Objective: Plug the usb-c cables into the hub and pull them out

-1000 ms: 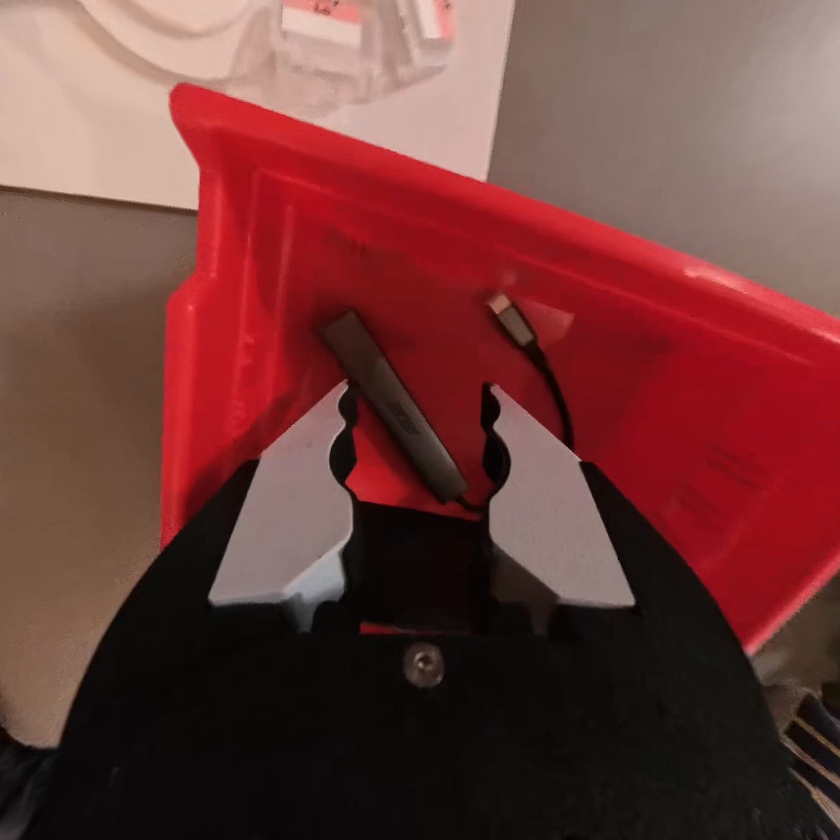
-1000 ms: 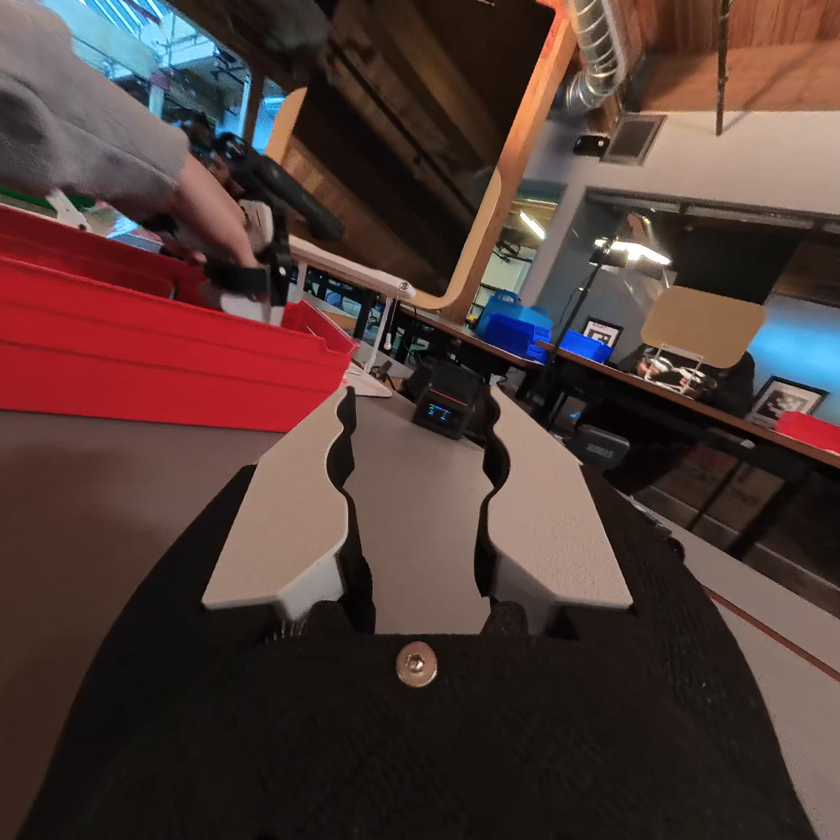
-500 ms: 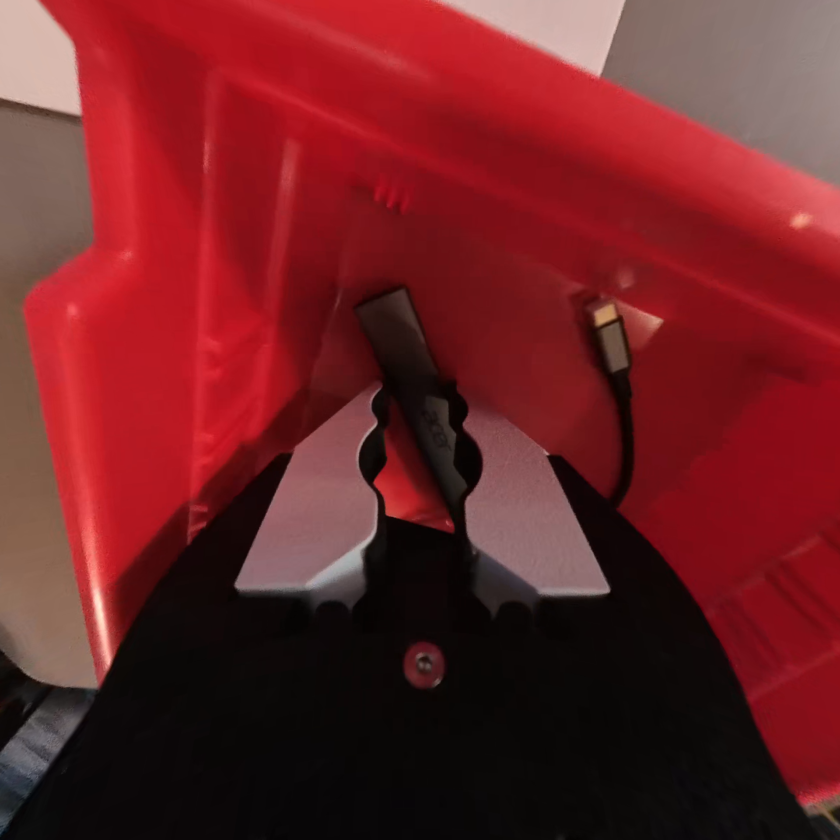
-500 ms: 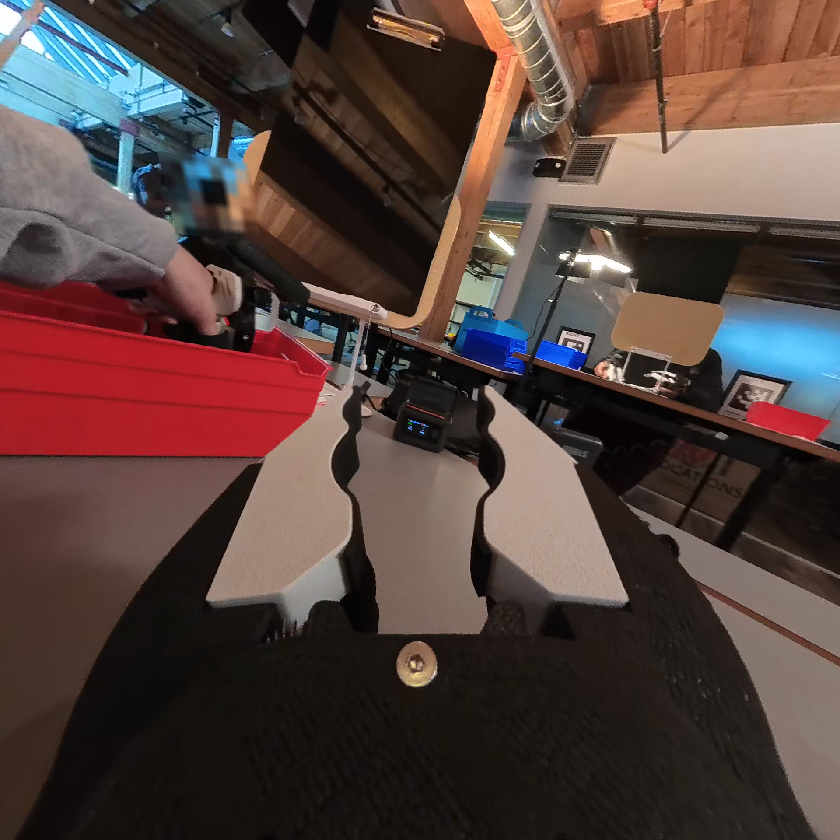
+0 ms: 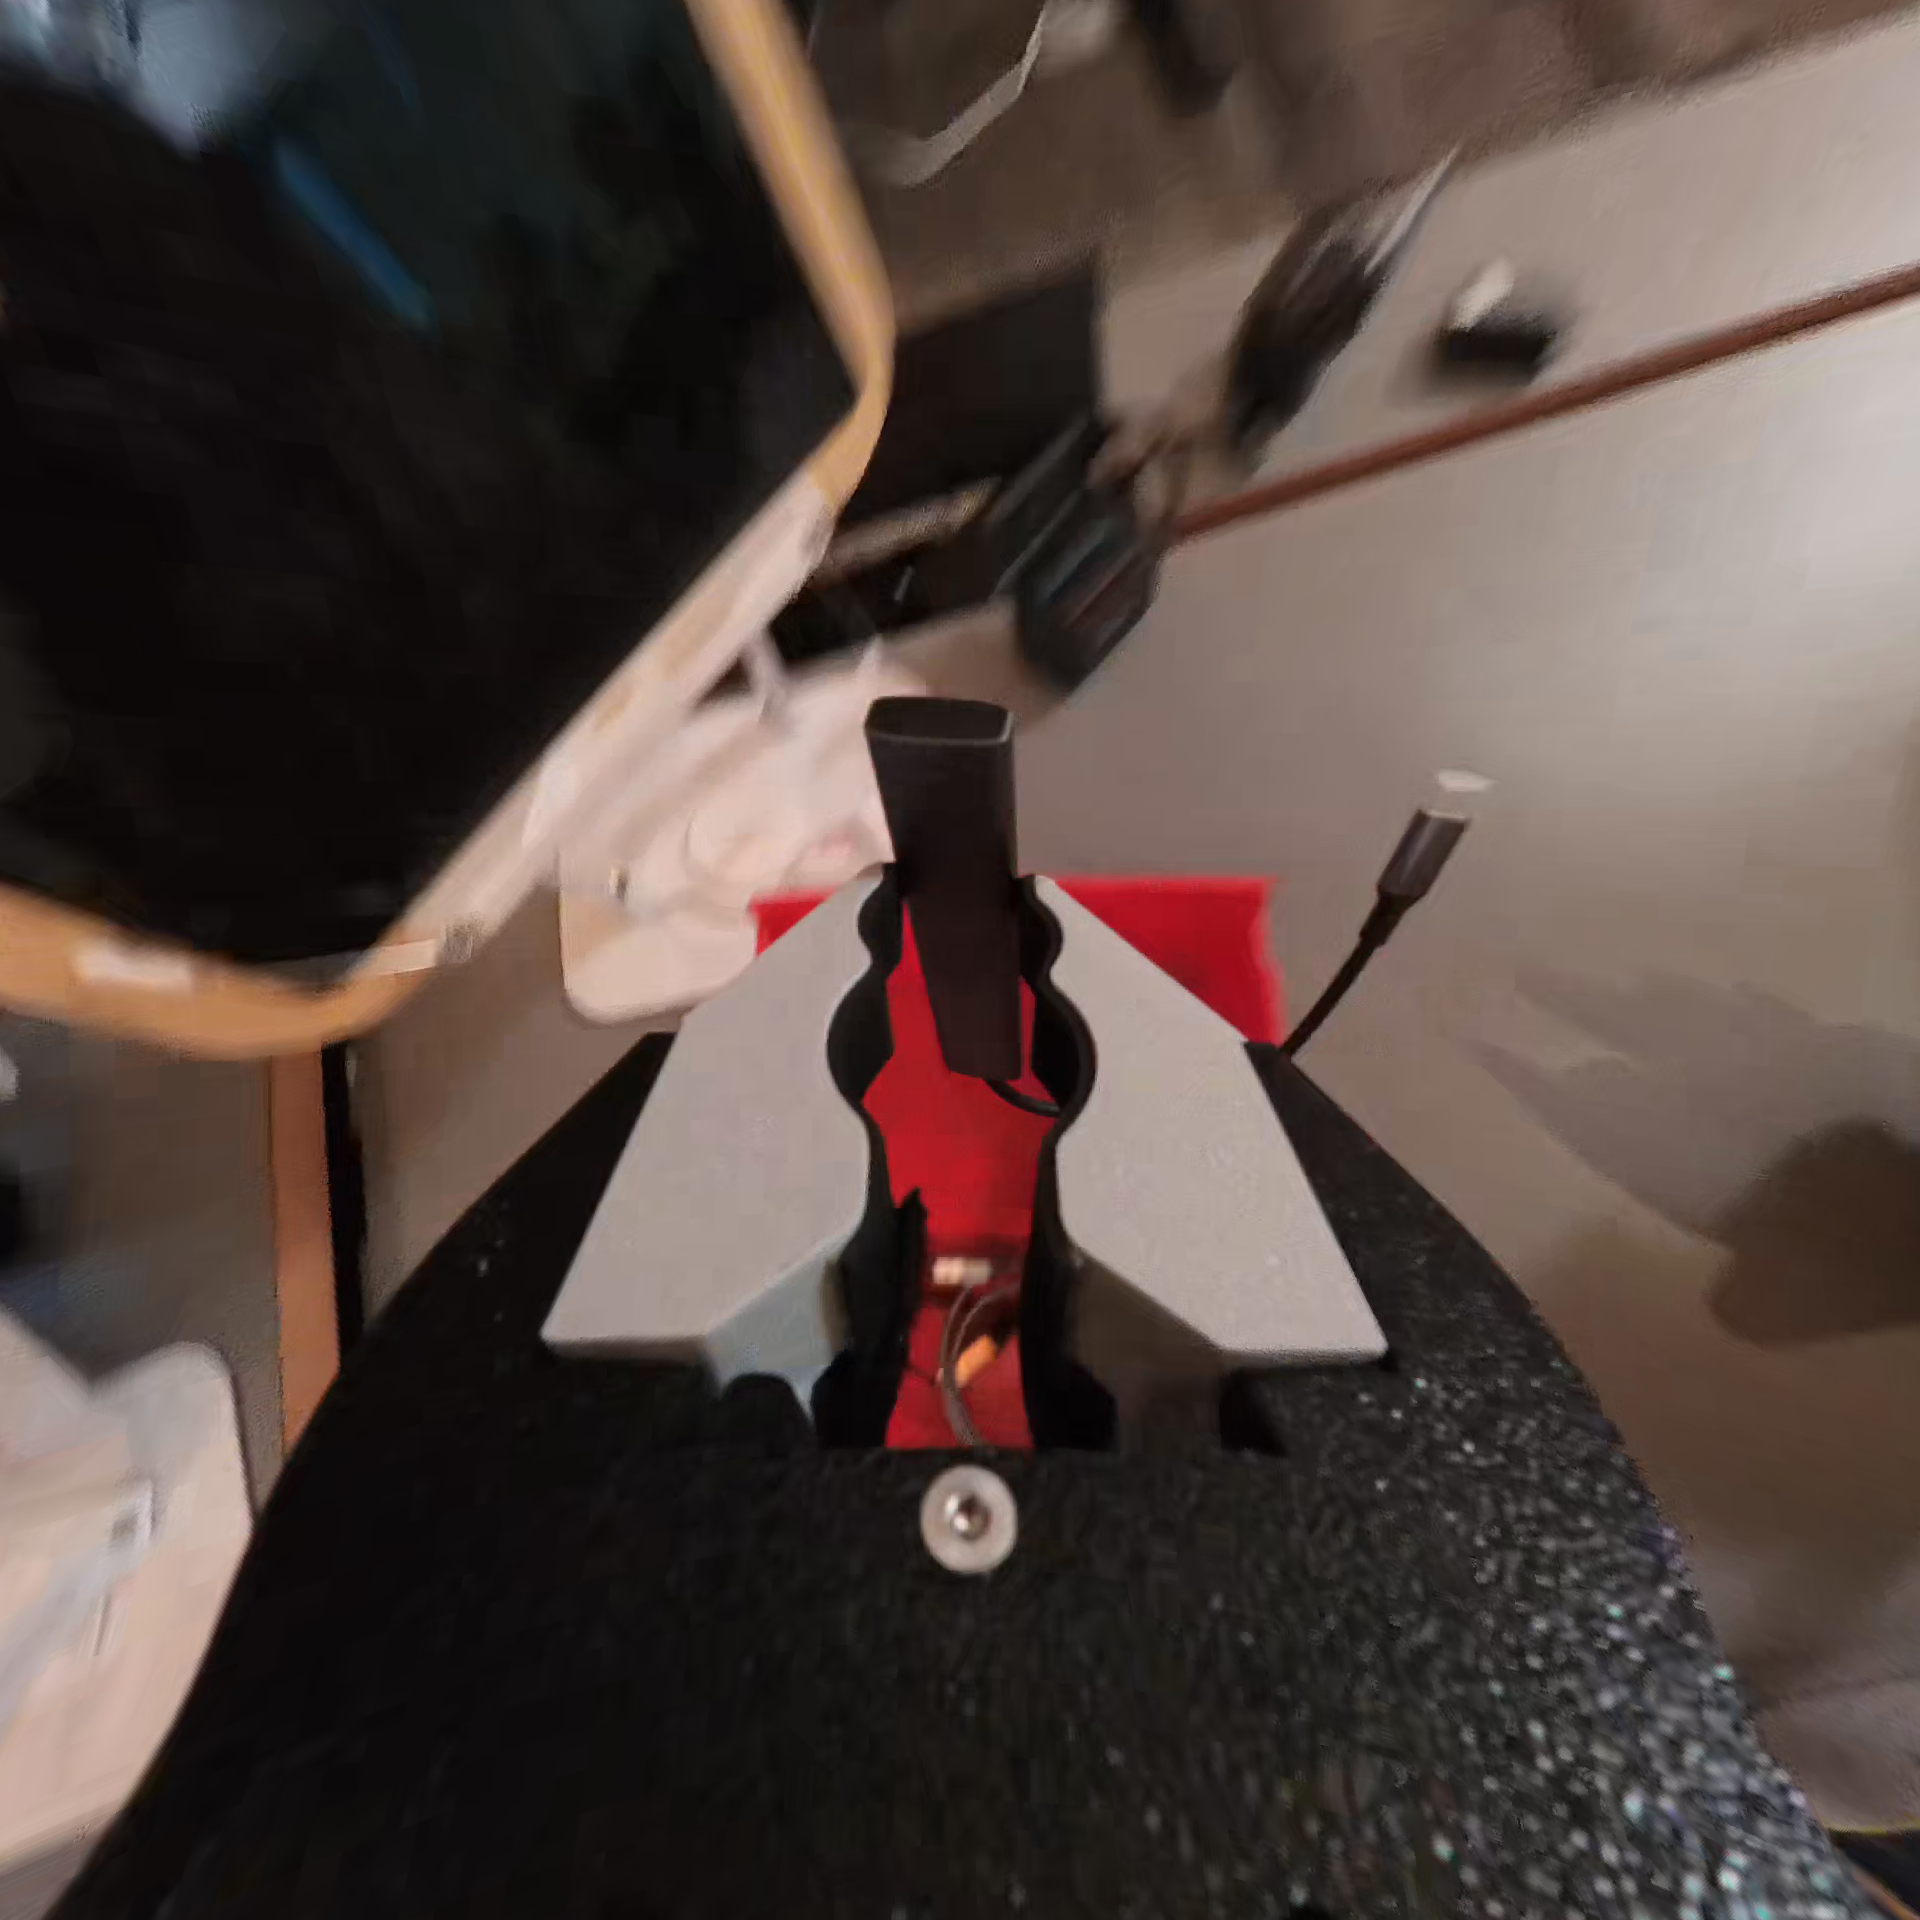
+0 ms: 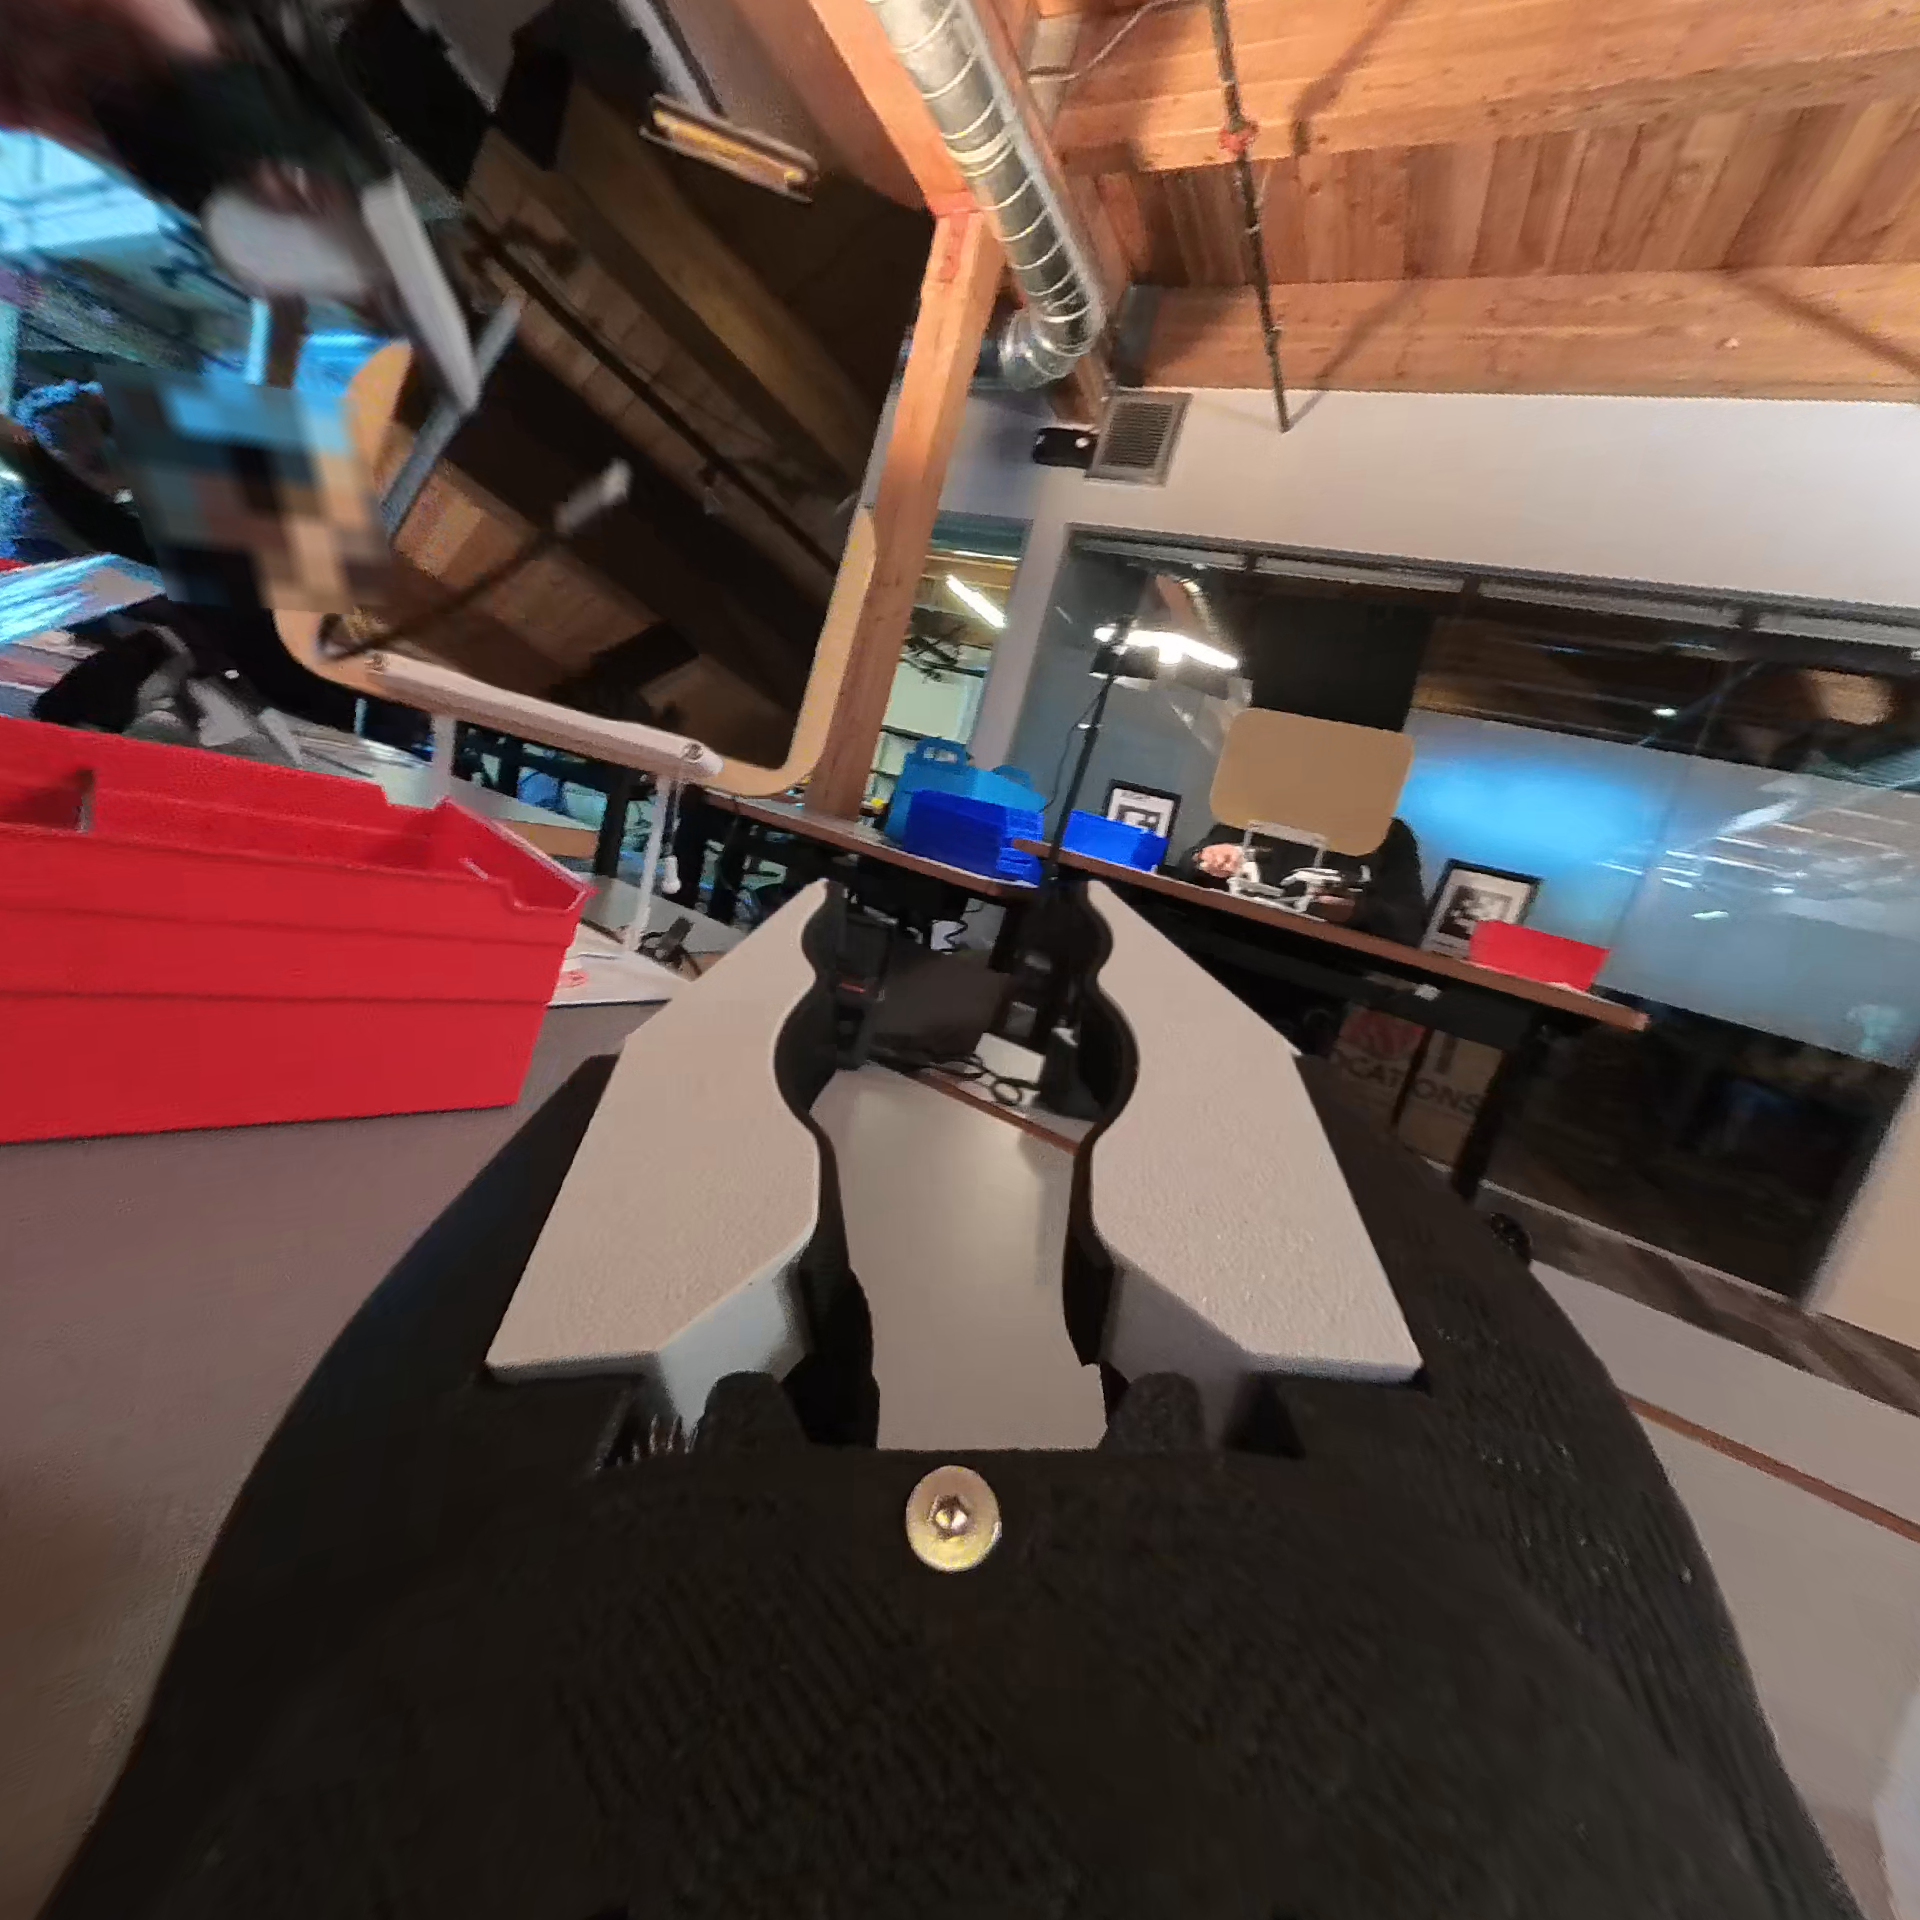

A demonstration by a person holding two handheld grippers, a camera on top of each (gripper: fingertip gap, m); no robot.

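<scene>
- Grey tabletop [image 6: 208, 1299] underfoot, smooth and bare near the right gripper [image 6: 956, 914]; thin brown seam line [image 5: 1558, 405] crossing it farther off.
- Beyond: wooden ceiling beams, silver duct [image 6: 997, 187], glass partition, long desks with blue bins [image 6: 977, 821] and a seated person [image 6: 1351, 883] behind a tan board.
- Large dark panel with a tan rim [image 5: 821, 260] looming at upper left of the left wrist view, close above the hub; background there heavily blurred.
- Left gripper [image 5: 961, 894] clamped on the dark hub [image 5: 951, 862], gripped low on its body, upper end jutting past the fingertips, tilted slightly.
- Hub's thin black cable [image 5: 1340, 977] looping out on the right, its metal-tipped usb-c plug [image 5: 1439, 821] hanging free in the air, touching nothing.
- Red bin [image 5: 1174, 925] directly below the held hub, only partly visible between and behind the fingers; small connectors lying in it, too blurred to identify.
- Right gripper parted, empty, hovering low over the table, well apart from the red bin [image 6: 260, 987] at its left.
- Open tabletop ahead and right of the right gripper up to the table's far edge.
</scene>
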